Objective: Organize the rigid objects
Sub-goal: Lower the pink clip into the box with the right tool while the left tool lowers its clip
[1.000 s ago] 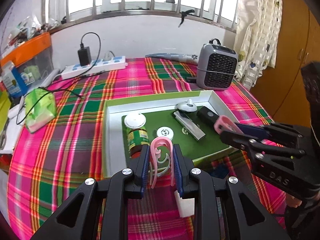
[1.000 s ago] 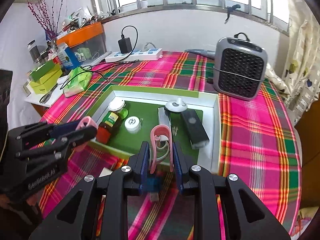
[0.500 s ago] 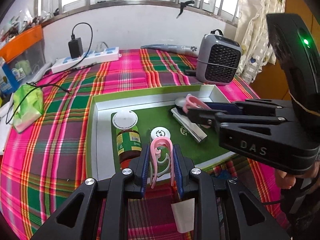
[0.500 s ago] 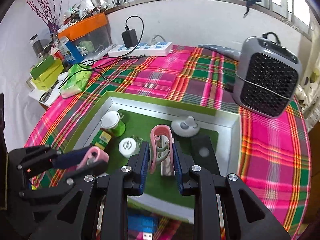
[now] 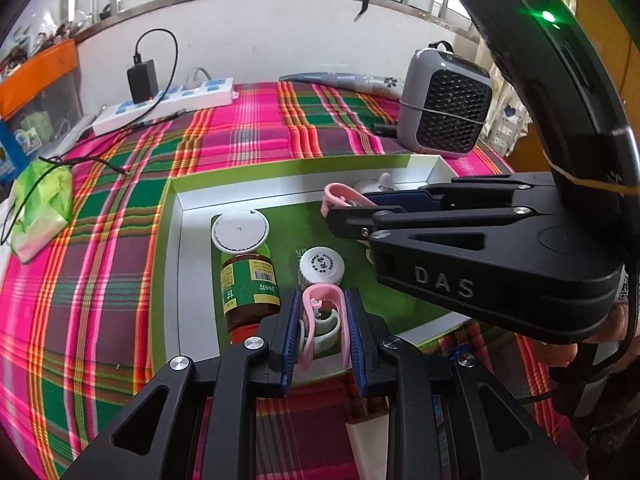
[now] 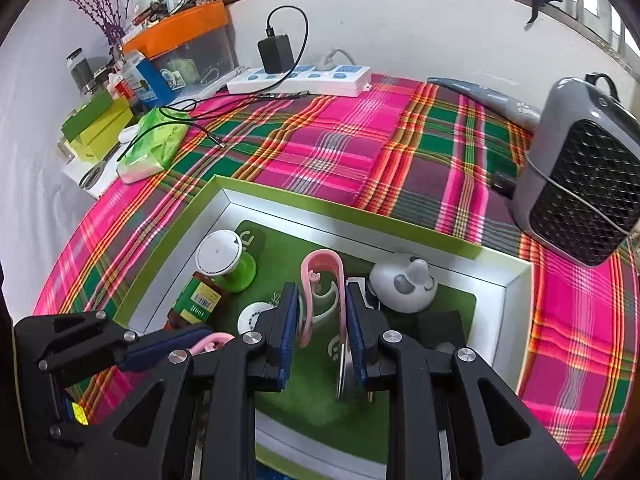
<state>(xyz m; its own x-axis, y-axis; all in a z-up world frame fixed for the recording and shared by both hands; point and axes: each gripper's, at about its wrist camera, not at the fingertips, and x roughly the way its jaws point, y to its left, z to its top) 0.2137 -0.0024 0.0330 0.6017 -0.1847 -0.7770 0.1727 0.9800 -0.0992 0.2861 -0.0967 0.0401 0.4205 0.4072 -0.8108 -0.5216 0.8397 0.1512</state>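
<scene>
A green-lined tray (image 5: 176, 216) (image 6: 224, 200) lies on the plaid cloth. My left gripper (image 5: 320, 320) is shut on a pink clip (image 5: 322, 300) over the tray's near edge. My right gripper (image 6: 320, 312) is shut on another pink clip (image 6: 320, 268) and hangs over the tray's middle; it also shows in the left wrist view (image 5: 340, 204). In the tray lie a brown bottle with a green label (image 5: 248, 284), a white lid (image 5: 240, 230), a small white cap (image 5: 322, 266), a white-grey round gadget (image 6: 404, 284) and a metal bar (image 6: 344, 364).
A grey fan heater (image 6: 580, 184) stands right of the tray. A white power strip with a black charger (image 6: 300, 76) lies at the back. A green tissue pack (image 6: 154, 144) and boxes (image 6: 96, 124) sit at the left. A white block (image 5: 366, 440) lies below the left gripper.
My right gripper has moved forward over the tray with its pink clip. My left gripper has moved a little closer to the tray's near edge, still holding its clip.
</scene>
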